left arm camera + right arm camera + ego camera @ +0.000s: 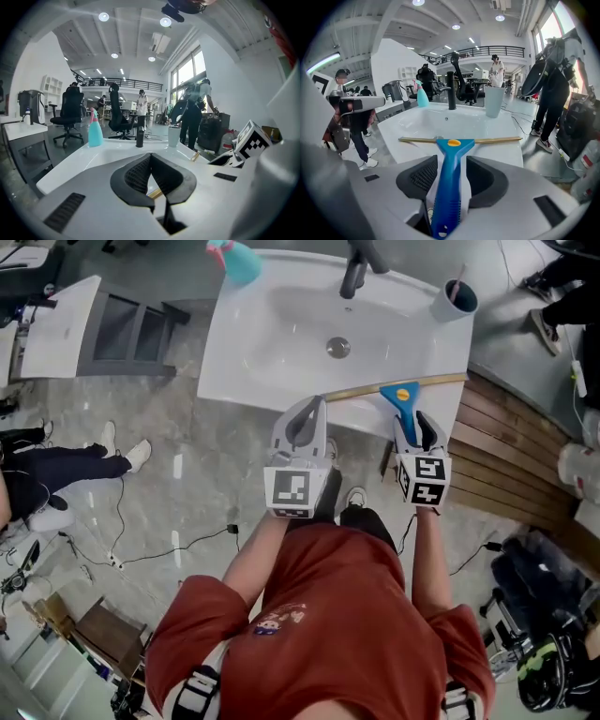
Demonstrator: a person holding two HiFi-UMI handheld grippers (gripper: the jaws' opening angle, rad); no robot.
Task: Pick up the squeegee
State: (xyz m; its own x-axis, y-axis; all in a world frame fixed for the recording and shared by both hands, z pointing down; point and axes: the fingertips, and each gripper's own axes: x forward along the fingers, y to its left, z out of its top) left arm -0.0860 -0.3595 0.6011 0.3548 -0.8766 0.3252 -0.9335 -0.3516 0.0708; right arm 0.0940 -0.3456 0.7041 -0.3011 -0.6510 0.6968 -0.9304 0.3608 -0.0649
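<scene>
At centre-left of the head view, the left gripper point(307, 409) is hovering over the sink's point(246, 371) near rim, jaws pressed together. Right of it, the right gripper point(412, 423) is straddling the squeegee's point(401, 396) blue handle with jaws apart, not clamping it; the squeegee is lying across the rim.

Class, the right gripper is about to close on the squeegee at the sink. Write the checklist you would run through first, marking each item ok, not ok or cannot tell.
1. Squeegee handle between the right gripper's jaws: ok.
2. Those jaws open, pads not yet pressing the handle: ok.
3. Squeegee lying flat on the sink's front rim: ok.
4. Left gripper shut, holding nothing: ok.
5. Left gripper clear of the squeegee's far end: cannot tell.
6. Cup and spray bottle well away from the squeegee: ok.
</scene>
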